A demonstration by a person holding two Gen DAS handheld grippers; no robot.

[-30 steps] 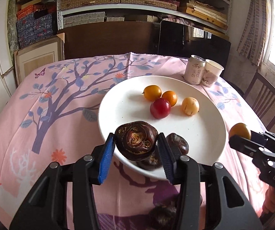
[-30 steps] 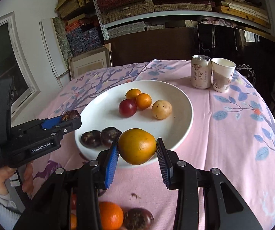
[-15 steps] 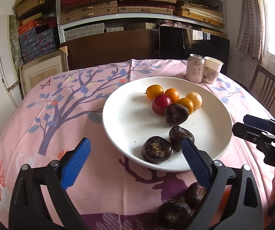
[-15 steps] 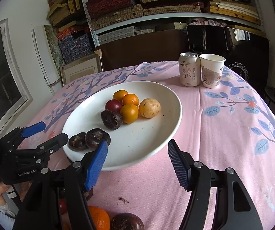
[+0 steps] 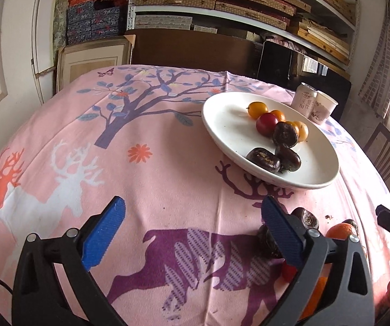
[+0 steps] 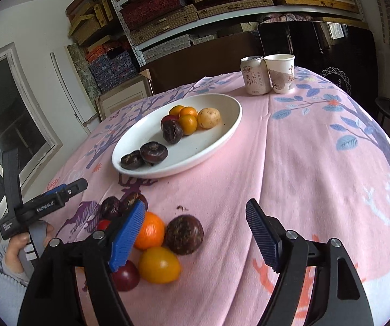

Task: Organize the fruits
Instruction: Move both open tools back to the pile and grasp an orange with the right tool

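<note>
A white plate [image 6: 216,141] [image 5: 222,114] on the pink tablecloth holds several fruits: three dark ones, orange ones, a red one and a pale yellow one [image 6: 208,118]. Loose fruits lie near the table's front: an orange [image 6: 149,229], a dark fruit [image 6: 184,234], a yellow-orange fruit [image 6: 159,265], a red one [image 6: 125,275] and two dark ones [image 6: 110,207]. My right gripper [image 6: 196,236] is open and empty, just above and right of this pile. My left gripper [image 5: 193,233] is open and empty over bare cloth, with the pile behind its right finger [image 5: 283,237]; it also shows in the right wrist view [image 6: 70,190].
A drink can [image 6: 254,75] and a paper cup [image 6: 279,73] stand together at the table's far edge behind the plate. A wooden chair [image 5: 387,157] stands at the right side. Shelves with boxes fill the back wall.
Both grippers let go of their fruits onto the plate, opened, and pulled back toward the table's front. The left one swung left; the right one now hovers at the loose fruit pile.
</note>
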